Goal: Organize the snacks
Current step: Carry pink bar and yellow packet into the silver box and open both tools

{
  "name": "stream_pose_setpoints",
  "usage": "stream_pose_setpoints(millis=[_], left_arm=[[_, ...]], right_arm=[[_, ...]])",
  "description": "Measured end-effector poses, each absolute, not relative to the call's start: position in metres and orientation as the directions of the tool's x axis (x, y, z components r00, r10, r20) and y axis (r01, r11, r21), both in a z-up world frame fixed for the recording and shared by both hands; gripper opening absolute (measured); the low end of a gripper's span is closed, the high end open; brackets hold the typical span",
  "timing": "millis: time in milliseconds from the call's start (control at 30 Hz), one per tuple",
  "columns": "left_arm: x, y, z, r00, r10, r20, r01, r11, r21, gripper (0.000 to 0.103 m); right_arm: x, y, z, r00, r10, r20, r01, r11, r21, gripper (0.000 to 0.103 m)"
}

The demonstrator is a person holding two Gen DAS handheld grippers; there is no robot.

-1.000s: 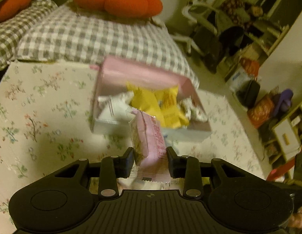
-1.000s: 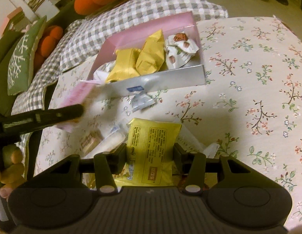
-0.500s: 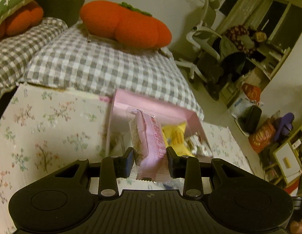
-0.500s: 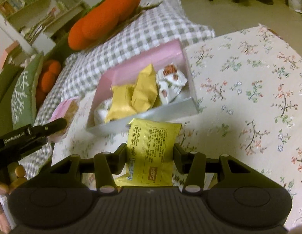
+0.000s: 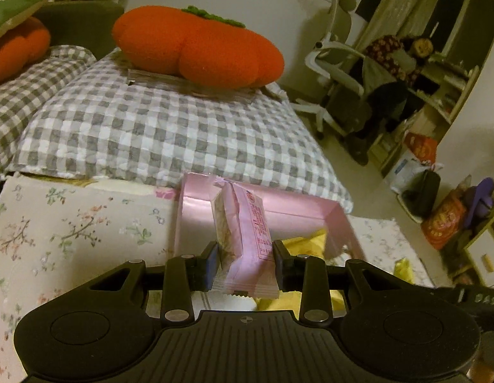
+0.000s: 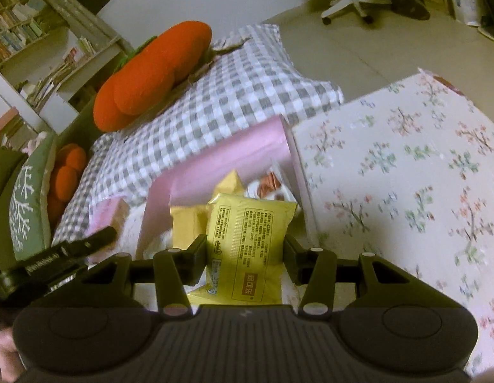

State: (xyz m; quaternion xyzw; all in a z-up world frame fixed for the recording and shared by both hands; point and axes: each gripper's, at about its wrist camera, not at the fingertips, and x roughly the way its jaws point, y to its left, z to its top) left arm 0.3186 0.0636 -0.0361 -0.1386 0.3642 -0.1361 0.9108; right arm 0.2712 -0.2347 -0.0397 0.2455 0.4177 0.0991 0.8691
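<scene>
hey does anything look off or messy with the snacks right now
Nothing looks spilled or damaged. The left gripper holds a pink snack packet and the right gripper a yellow snack packet, both near the pink box, whose snacks lie in a loose jumble.

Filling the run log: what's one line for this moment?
left gripper: shut on pink snack | right gripper: shut on yellow packet | both above pink box, nothing released

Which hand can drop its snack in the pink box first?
Probably the right. Its gripper holds the yellow packet pointing into the pink box. The left gripper holds the pink packet nearer the box's left wall.
</scene>
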Motion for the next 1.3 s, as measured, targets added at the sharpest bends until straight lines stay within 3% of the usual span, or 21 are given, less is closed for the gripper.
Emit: stream_pose_setpoints(millis=[367, 567, 633, 700, 867, 1300], left_arm=[[0.354, 0.056, -0.059, 0.699, -0.283, -0.657, 0.146, 0.956, -0.256, 0.032], [0.368, 0.044, -0.068, 0.718, -0.22, -0.66, 0.171, 0.975, -0.139, 0.032], [0.366, 0.046, -0.066, 0.717, -0.236, -0.656, 0.199, 0.971, -0.132, 0.039], [0.363, 0.054, -0.059, 0.732, -0.232, -0.641, 0.199, 0.972, -0.125, 0.039], [0.363, 0.083, -0.052, 0.724, -0.23, -0.651, 0.11, 0.969, -0.22, 0.038], [0.352, 0.108, -0.046, 0.706, -0.202, -0.678, -0.001, 0.958, -0.286, 0.038]], right_arm=[[0.304, -0.214, -0.039, 0.639, 0.384, -0.666, 0.008, 0.863, 0.505, 0.045], [0.323, -0.195, -0.043, 0.638, 0.394, -0.661, -0.009, 0.863, 0.506, 0.045], [0.331, -0.191, -0.044, 0.639, 0.398, -0.658, -0.009, 0.86, 0.51, 0.045], [0.338, -0.187, -0.044, 0.645, 0.397, -0.653, -0.008, 0.858, 0.514, 0.045], [0.357, -0.163, -0.042, 0.648, 0.401, -0.647, -0.052, 0.871, 0.488, 0.045], [0.369, -0.136, -0.048, 0.69, 0.38, -0.616, -0.046, 0.872, 0.487, 0.053]])
